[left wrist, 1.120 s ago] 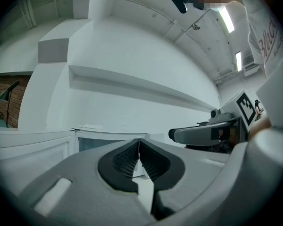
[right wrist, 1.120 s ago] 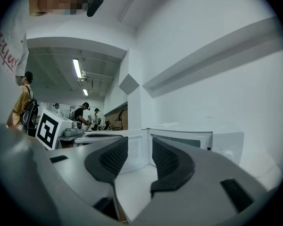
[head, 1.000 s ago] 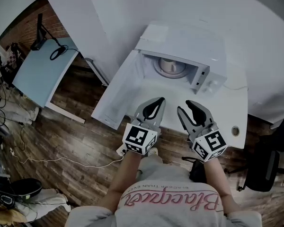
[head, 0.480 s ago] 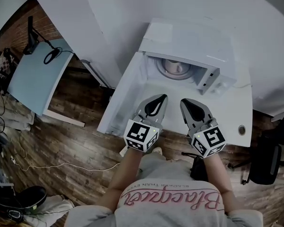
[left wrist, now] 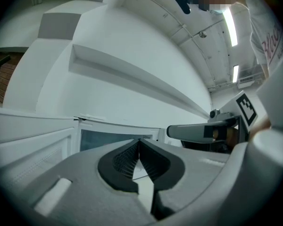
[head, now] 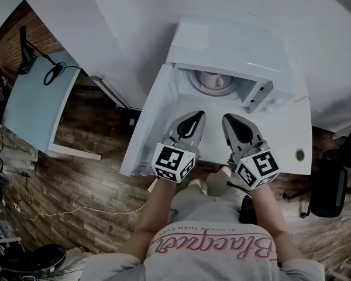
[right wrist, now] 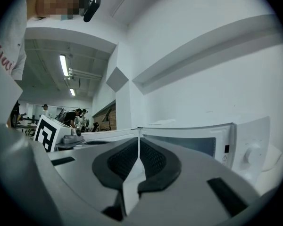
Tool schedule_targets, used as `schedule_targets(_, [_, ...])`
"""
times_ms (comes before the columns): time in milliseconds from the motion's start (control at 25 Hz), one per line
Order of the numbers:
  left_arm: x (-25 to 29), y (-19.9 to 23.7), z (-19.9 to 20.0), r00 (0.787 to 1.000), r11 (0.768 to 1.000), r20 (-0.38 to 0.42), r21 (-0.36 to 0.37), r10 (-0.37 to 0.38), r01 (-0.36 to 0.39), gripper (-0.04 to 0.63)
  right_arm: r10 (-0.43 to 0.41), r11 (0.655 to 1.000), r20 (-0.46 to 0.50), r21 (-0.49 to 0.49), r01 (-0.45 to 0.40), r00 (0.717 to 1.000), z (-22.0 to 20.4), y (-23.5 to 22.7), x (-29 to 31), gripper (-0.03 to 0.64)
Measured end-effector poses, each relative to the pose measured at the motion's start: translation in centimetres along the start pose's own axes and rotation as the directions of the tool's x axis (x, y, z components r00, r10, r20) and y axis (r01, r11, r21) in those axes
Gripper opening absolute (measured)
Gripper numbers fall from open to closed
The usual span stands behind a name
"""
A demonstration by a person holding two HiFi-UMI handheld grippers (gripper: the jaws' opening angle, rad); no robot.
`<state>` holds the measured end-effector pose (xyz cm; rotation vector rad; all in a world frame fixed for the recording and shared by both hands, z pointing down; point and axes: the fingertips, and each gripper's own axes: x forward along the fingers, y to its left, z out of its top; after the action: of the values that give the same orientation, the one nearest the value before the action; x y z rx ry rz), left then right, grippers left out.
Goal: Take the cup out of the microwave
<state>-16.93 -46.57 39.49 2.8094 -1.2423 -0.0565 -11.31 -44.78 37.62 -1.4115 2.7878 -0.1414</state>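
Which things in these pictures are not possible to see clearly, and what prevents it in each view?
Head view: the small pale cup inside the white microwave is too small; its contents cannot be told.
Both gripper views: the cup does not show; the shut jaws of the left gripper and the right gripper fill the lower picture.
Right gripper view: the print on the microwave's control panel is too small to read.

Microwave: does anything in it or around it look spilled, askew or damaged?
Nothing stands out. The microwave stands open, and the cup sits upright inside it; no spill shows.
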Motion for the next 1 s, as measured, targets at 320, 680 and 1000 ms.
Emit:
schedule_targets(320, [1.3, 1.0, -1.2, 1.000, 0.999, -0.008, 0.023, 0.022, -0.022, 0.006, -0.054, 0.998, -0.007, -0.033, 0.054, 0.999, -1.1, -1.9, 1.4, 0.020])
schedule_targets(680, [2.9, 2.6, -1.8, 0.999, 0.999, -0.023, 0.042, 0.026, -0.025, 0.006, -0.093, 0.995, -0.046, -0.026, 0.092, 0.995, -3.4, -5.2, 4.6, 0.018])
schedule_targets(1000, [4.3, 4.0, -2.5, 0.998, 0.998, -0.036, 0.037, 0.052, -0.050, 0.006, -0.109, 0.994, -0.100, 0.001, 0.109, 0.989, -5.9, -9.1, 7.6, 0.051])
